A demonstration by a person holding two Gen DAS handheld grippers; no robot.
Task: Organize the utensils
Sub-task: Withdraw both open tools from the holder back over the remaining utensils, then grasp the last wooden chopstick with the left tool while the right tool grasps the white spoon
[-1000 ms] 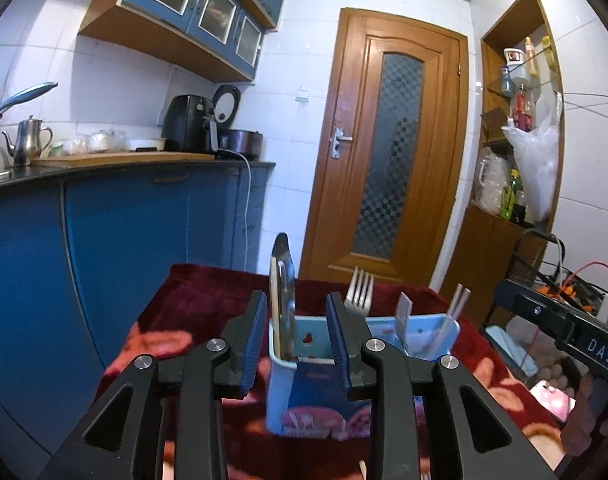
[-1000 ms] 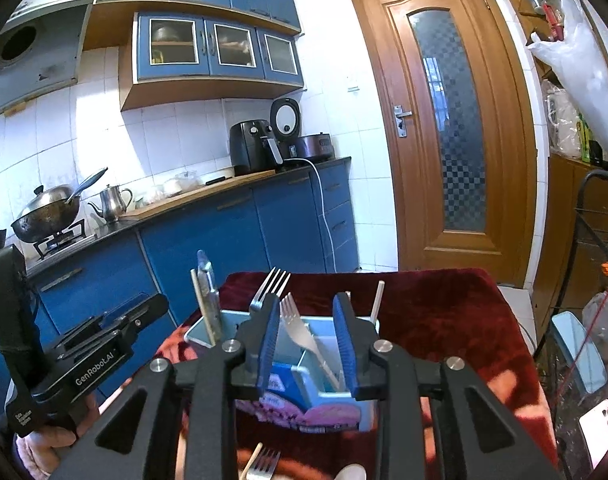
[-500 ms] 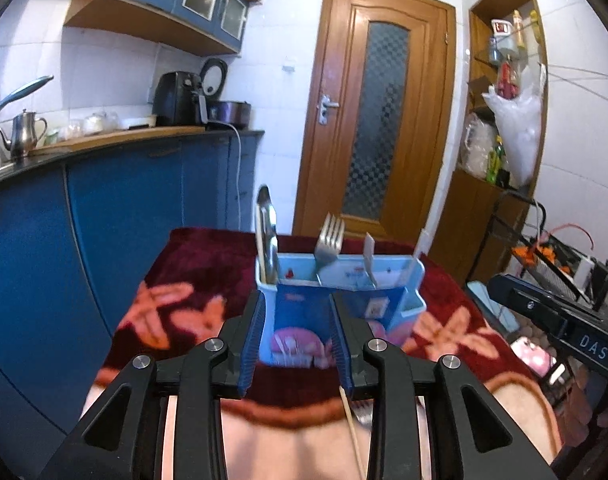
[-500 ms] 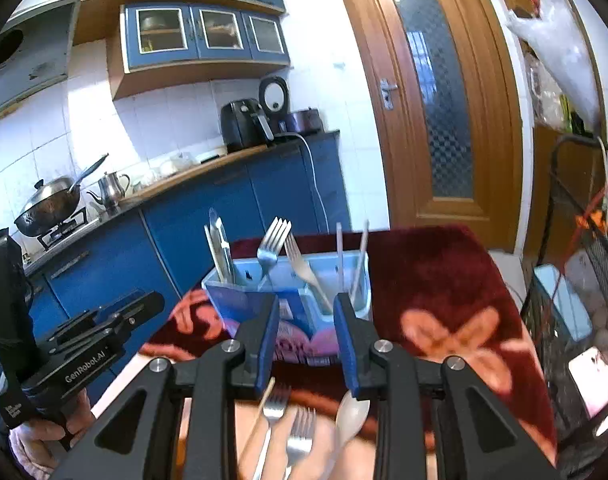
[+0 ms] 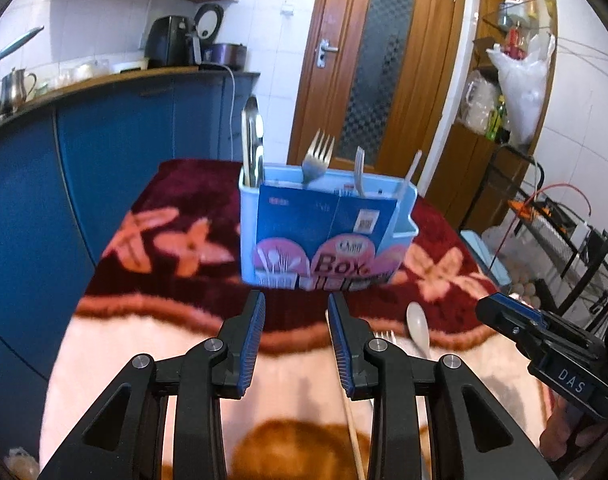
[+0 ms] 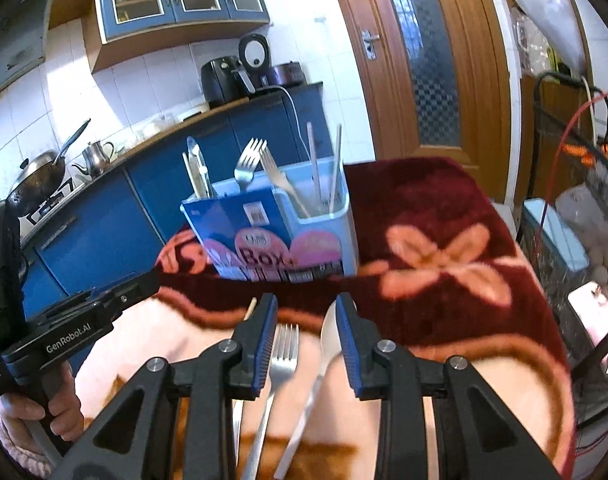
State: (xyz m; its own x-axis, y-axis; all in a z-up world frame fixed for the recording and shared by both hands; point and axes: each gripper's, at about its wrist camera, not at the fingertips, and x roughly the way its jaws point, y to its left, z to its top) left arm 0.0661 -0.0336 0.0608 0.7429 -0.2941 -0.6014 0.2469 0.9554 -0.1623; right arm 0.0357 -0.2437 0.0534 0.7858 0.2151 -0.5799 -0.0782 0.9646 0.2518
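A light-blue utensil box [image 5: 324, 232] stands on the flowered cloth, holding knives [image 5: 252, 140], a metal fork [image 5: 318, 152], a plastic fork [image 5: 359, 168] and chopsticks. My left gripper [image 5: 295, 300] hangs open and empty in front of the box. Loose on the cloth lie a pale spoon [image 5: 418, 328], a fork [image 5: 384, 336] and a chopstick [image 5: 352, 420]. My right gripper [image 6: 306, 304] is open above a metal fork [image 6: 284, 352] and a spoon [image 6: 328, 332], touching neither. The box [image 6: 272, 232] stands beyond it.
The table's cloth [image 5: 164, 240] is dark red with pink flowers and a pale border. Blue kitchen cabinets [image 5: 104, 140] run along the left, and a wooden door [image 5: 376, 72] is behind. A wire rack [image 6: 576, 208] stands at the right. A hand [image 6: 60, 400] holds the left gripper [image 6: 84, 320].
Both grippers have sunk and tipped downward. The box now sits higher in each view, and the loose fork, spoon and chopstick on the cloth have come into sight.
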